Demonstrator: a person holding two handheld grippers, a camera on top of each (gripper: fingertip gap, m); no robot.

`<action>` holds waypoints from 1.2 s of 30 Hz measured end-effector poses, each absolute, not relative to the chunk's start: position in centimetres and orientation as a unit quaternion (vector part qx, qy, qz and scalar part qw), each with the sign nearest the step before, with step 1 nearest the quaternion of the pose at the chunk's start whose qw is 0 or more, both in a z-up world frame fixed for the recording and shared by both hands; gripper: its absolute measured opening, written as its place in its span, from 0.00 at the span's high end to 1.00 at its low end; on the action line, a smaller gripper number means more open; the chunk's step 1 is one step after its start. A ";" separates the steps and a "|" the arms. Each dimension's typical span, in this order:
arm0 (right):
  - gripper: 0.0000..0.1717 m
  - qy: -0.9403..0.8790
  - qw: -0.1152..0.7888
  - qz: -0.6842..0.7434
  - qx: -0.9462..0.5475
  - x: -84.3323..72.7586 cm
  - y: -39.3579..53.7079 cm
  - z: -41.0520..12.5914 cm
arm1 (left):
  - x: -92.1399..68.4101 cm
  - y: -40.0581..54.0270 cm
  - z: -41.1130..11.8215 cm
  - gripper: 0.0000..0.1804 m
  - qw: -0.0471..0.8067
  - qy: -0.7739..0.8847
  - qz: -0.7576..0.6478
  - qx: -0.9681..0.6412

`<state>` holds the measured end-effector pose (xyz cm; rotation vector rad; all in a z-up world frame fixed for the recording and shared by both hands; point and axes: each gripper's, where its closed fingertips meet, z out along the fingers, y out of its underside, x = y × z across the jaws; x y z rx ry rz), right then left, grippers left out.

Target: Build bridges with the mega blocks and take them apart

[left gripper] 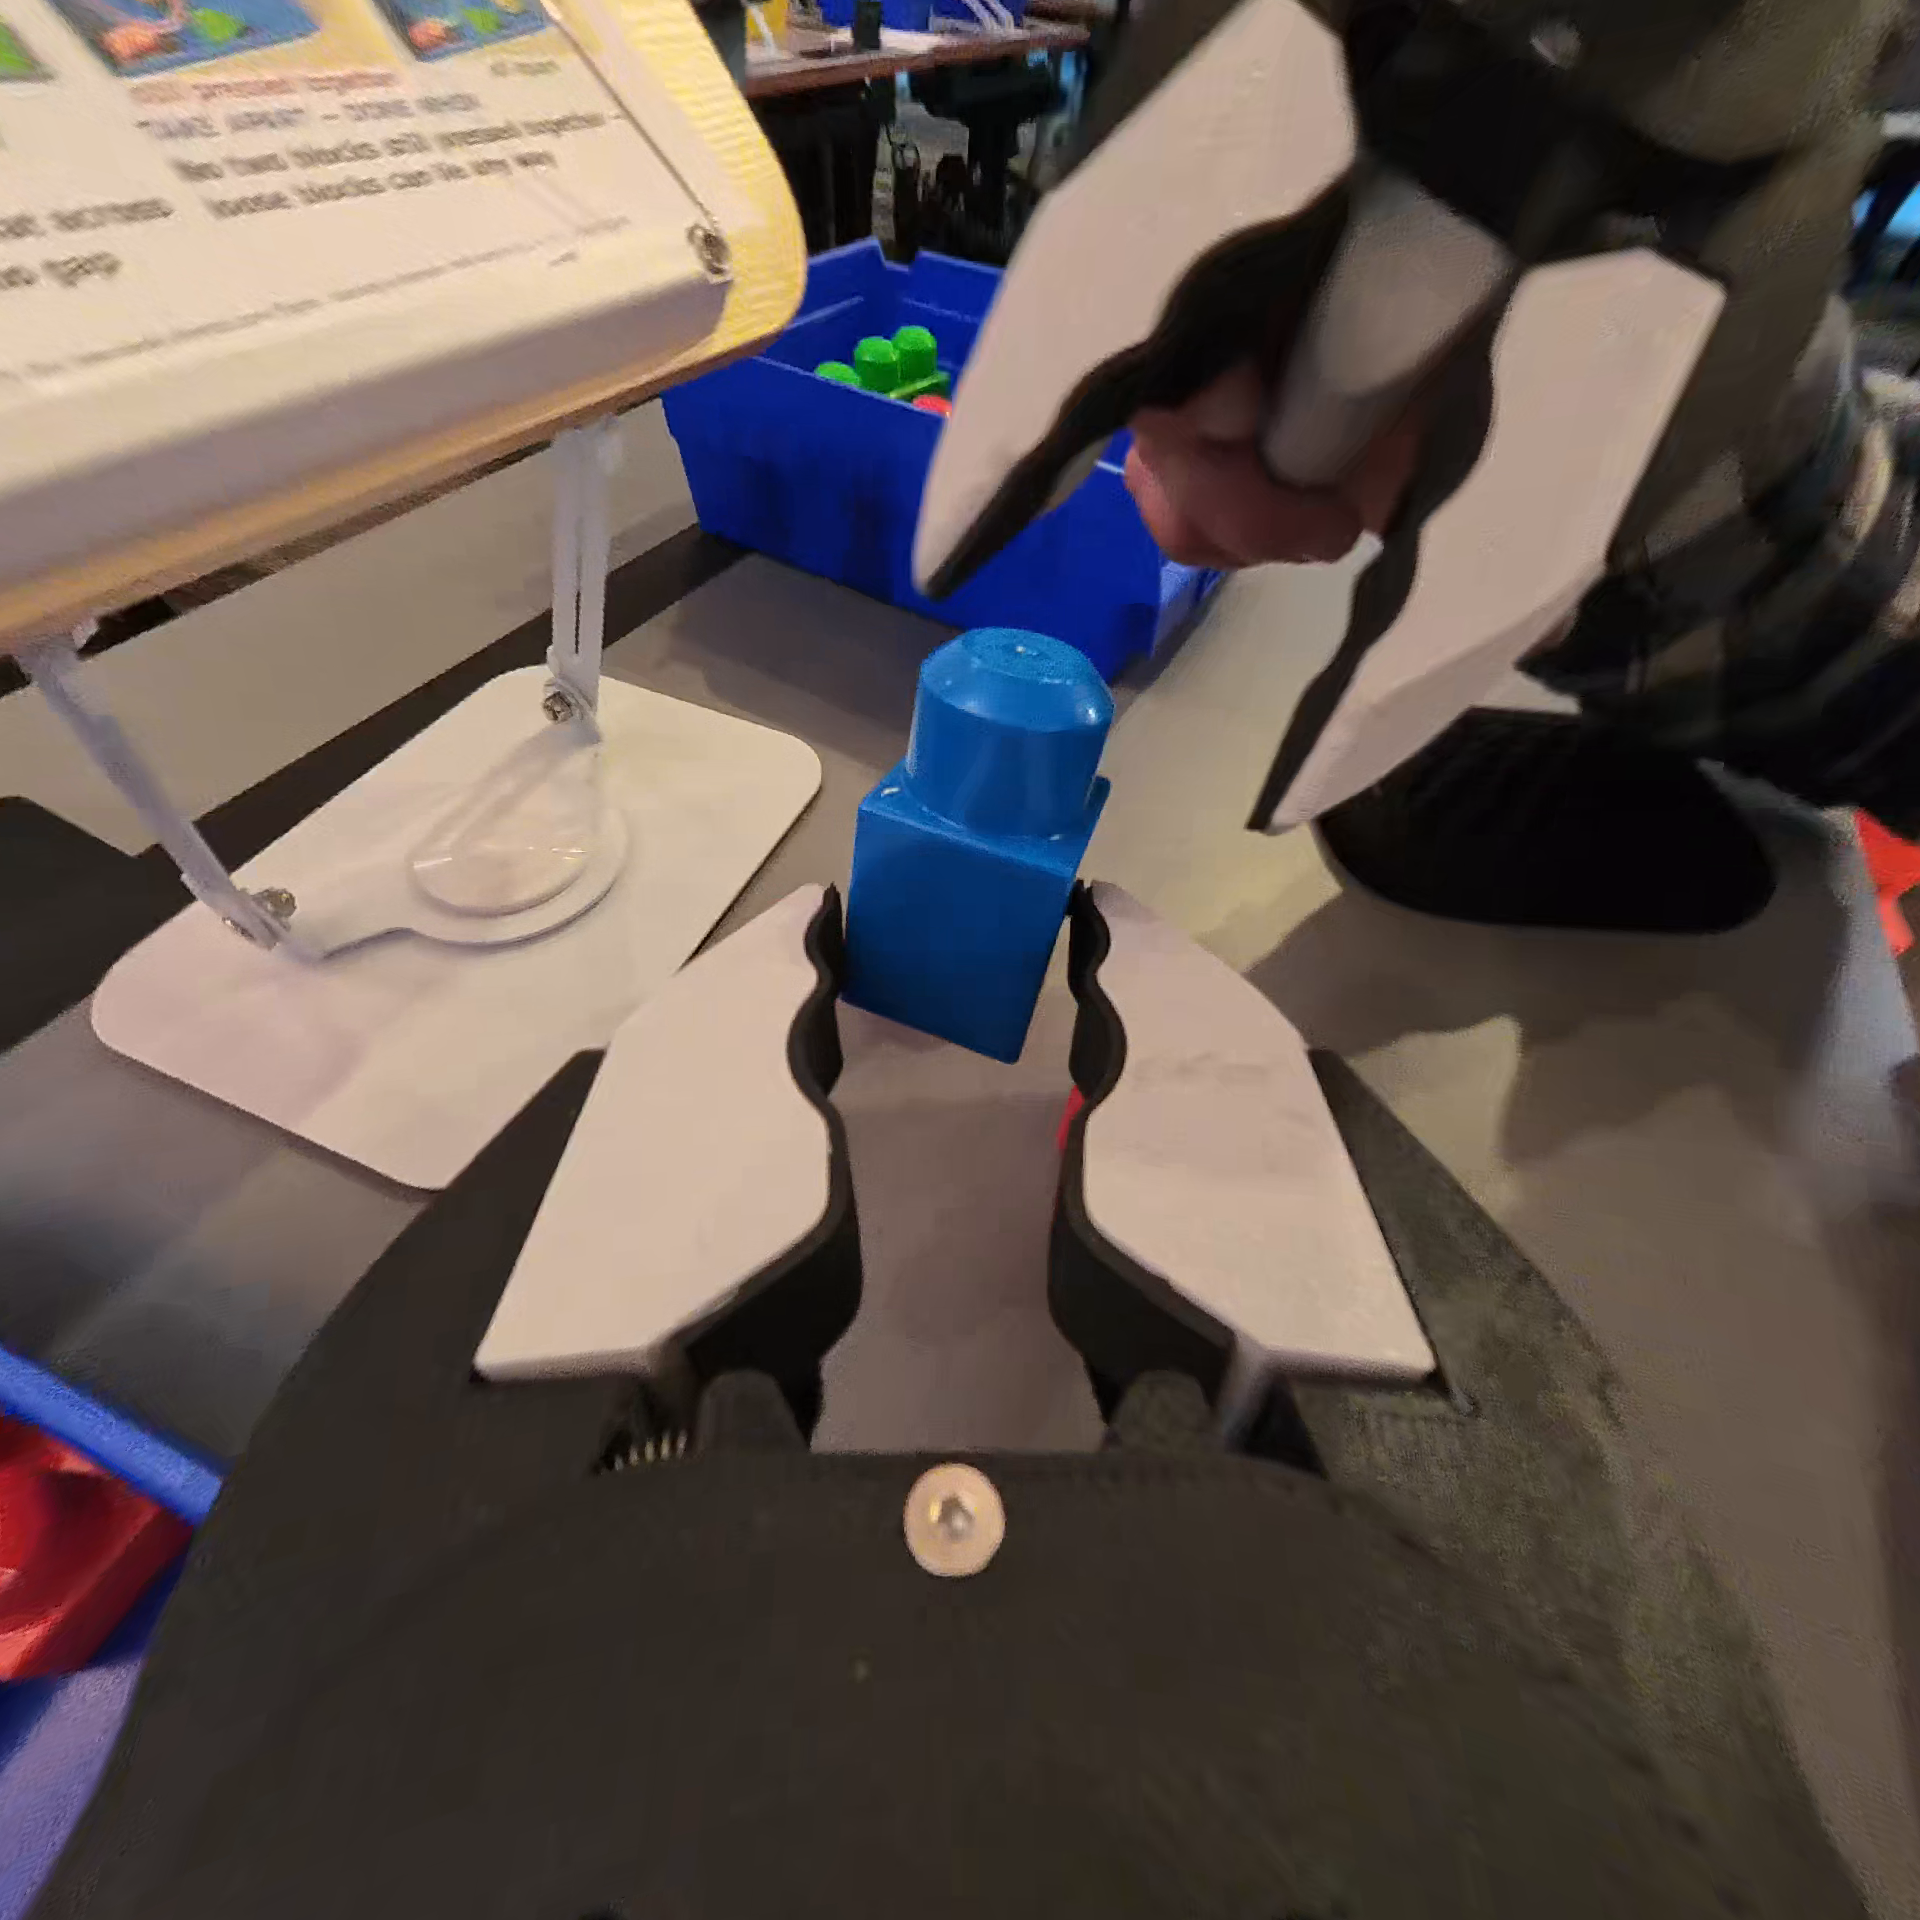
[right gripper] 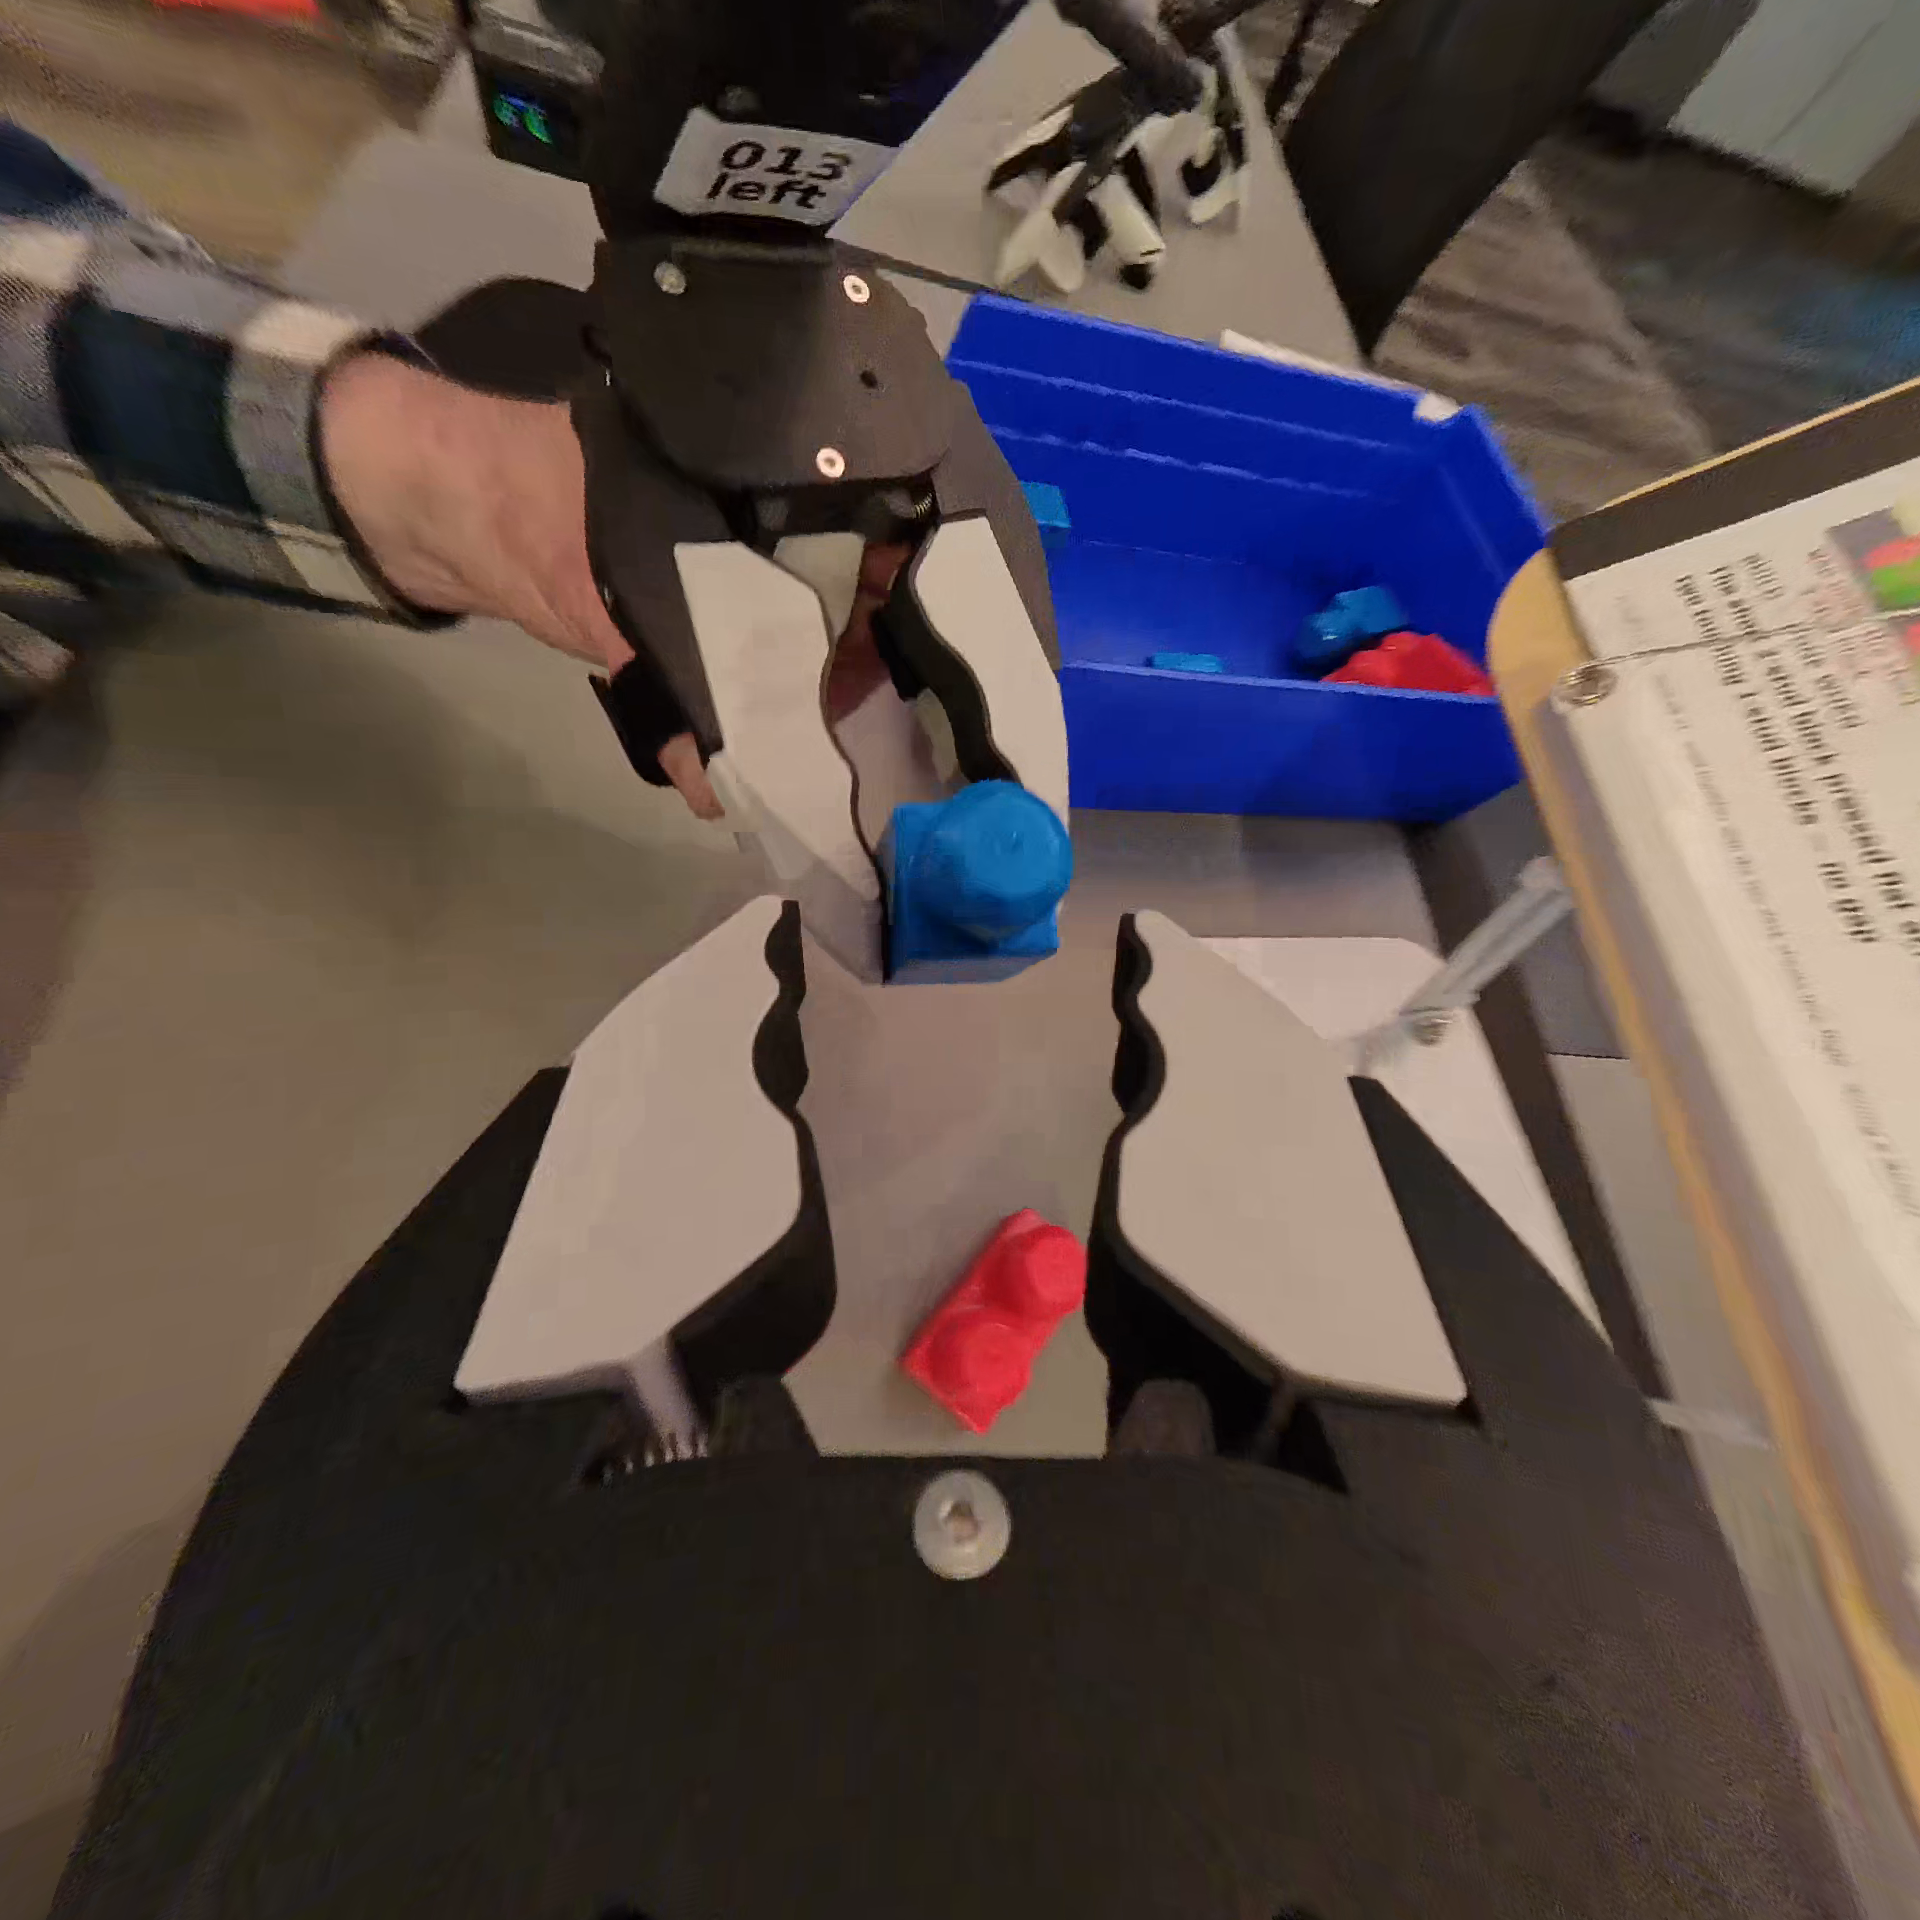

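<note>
left gripper [left gripper: 954, 914] has its wavy black pads pinched on a glossy blue block [left gripper: 966, 883], square body with one fat round stud, upright on the smooth grey table [left gripper: 1455, 1091]. to the right, the right gripper [right gripper: 956, 935] hangs open, holding nothing, over a red two-stud block [right gripper: 992, 1320] lying on the table. blue bin [right gripper: 1278, 758] further right.

left gripper [right gripper: 961, 883] fingers clamp a blue block [right gripper: 971, 894]; red block [right gripper: 997, 1335] lies between open right gripper [right gripper: 961, 966] fingers.

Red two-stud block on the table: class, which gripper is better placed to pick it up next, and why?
Right. The right gripper is open with the red block lying between its fingers; the left gripper is shut on the blue block.
</note>
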<state>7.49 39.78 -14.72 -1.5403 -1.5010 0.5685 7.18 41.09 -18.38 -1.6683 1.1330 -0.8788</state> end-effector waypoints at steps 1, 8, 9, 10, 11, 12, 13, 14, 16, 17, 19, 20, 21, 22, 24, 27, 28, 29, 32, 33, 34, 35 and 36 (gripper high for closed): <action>0.71 -0.603 0.428 0.253 -0.623 7.2 39.6 -14.6 | 7.5 40.8 -18.4 0.78 0.454 0.472 -0.342 -0.674; 0.83 -0.596 0.402 0.303 -0.625 6.8 38.9 -14.3 | 8.4 39.5 -17.9 0.77 0.464 0.493 -0.330 -0.658; 0.82 -0.590 0.408 0.306 -0.626 7.2 38.9 -14.0 | 8.3 39.5 -17.7 0.77 0.466 0.482 -0.337 -0.661; 0.82 -0.591 0.402 0.306 -0.629 7.7 38.6 -14.0 | 8.2 39.5 -17.9 0.76 0.457 0.480 -0.336 -0.669; 0.83 -0.596 0.389 0.303 -0.634 8.5 38.4 -14.4 | 8.0 39.4 -18.3 0.73 0.449 0.482 -0.330 -0.676; 0.83 -0.603 0.371 0.303 -0.637 9.2 37.9 -15.0 | 7.8 39.1 -18.6 0.71 0.443 0.484 -0.330 -0.678; 0.83 -0.612 0.351 0.304 -0.640 10.0 37.3 -15.8 | 7.5 38.8 -19.1 0.69 0.435 0.482 -0.333 -0.684; 0.83 -0.619 0.331 0.305 -0.643 10.9 36.7 -16.7 | 7.3 38.4 -19.8 0.66 0.421 0.481 -0.332 -0.694; 0.83 -0.632 0.287 0.306 -0.652 12.1 35.2 -19.1 | 6.6 37.7 -21.5 0.62 0.404 0.480 -0.316 -0.712; 0.83 -0.636 0.276 0.304 -0.654 12.4 34.5 -20.3 | 6.4 37.4 -22.2 0.61 0.400 0.478 -0.309 -0.718; 0.83 -0.641 0.254 0.303 -0.658 12.5 33.1 -22.6 | 6.3 36.5 -23.6 0.57 0.385 0.475 -0.304 -0.730; 0.83 -0.640 0.249 0.297 -0.663 12.4 32.8 -23.7 | 6.3 36.2 -24.2 0.54 0.379 0.470 -0.304 -0.737; 0.83 -0.638 0.245 0.293 -0.669 12.3 32.6 -24.6 | 6.5 35.8 -24.7 0.53 0.372 0.464 -0.309 -0.742; 0.83 -0.638 0.237 0.292 -0.672 12.0 32.3 -25.4 | 6.8 35.2 -25.1 0.52 0.363 0.461 -0.316 -0.745; 0.82 -0.646 0.237 0.270 -0.673 11.6 32.2 -26.6 | 7.2 34.5 -26.0 0.48 0.357 0.466 -0.302 -0.751; 0.82 -0.655 0.235 0.282 -0.660 10.7 31.8 -27.2 | 7.9 33.6 -27.2 0.45 0.335 0.474 -0.291 -0.760; 0.82 -0.656 0.240 0.285 -0.656 10.4 31.9 -27.3 | 8.2 33.4 -27.6 0.44 0.327 0.471 -0.296 -0.764; 0.82 -0.663 0.239 0.281 -0.651 10.3 32.0 -27.3 | 8.5 33.2 -27.9 0.43 0.321 0.470 -0.298 -0.767; 0.64 -0.669 0.233 0.260 -0.656 10.6 32.4 -27.3 | 9.0 32.9 -28.9 0.43 0.308 0.469 -0.292 -0.775; 0.66 -0.668 0.235 0.260 -0.657 10.9 32.3 -27.0 | 9.1 32.9 -29.0 0.42 0.307 0.467 -0.291 -0.776; 0.65 -0.667 0.240 0.254 -0.657 11.3 32.4 -26.7 | 9.3 32.9 -29.1 0.42 0.307 0.466 -0.289 -0.778; 0.64 -0.667 0.244 0.253 -0.657 11.8 32.3 -26.5 | 9.5 32.8 -29.2 0.43 0.305 0.468 -0.287 -0.778; 0.66 -0.663 0.245 0.255 -0.660 12.3 32.2 -26.4 | 9.6 32.9 -29.2 0.43 0.302 0.468 -0.285 -0.780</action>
